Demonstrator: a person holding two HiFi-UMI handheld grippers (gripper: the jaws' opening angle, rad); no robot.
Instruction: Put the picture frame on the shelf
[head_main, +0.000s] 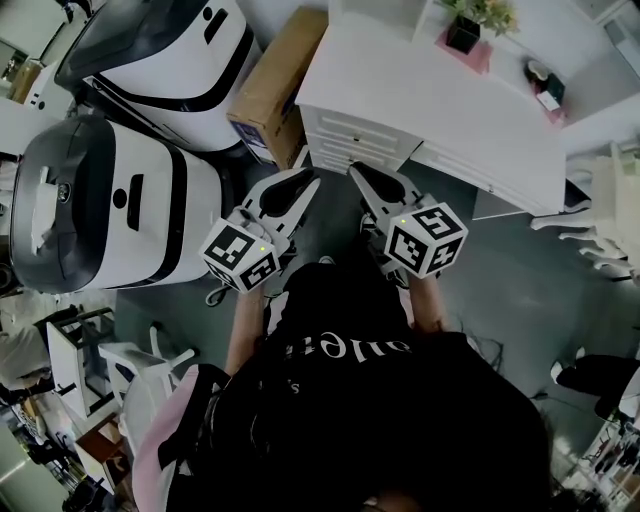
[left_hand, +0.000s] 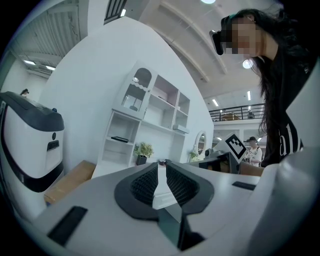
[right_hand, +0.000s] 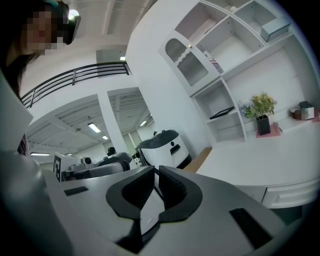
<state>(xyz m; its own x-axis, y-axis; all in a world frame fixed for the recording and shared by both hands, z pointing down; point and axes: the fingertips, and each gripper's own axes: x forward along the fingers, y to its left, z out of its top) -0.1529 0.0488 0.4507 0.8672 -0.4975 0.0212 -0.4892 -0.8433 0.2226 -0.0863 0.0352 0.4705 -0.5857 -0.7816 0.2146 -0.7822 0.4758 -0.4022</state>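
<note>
Picture frame shows clearly in no view, so find it first. The left gripper (head_main: 305, 178) and right gripper (head_main: 358, 170) hover shut and empty before the white worktop (head_main: 430, 110); open one wide, approaching squarely.

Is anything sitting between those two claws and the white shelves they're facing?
Between the shut left gripper, right gripper and the shelves lies the white counter, with a potted plant at its back. I cannot make out a picture frame.
</note>
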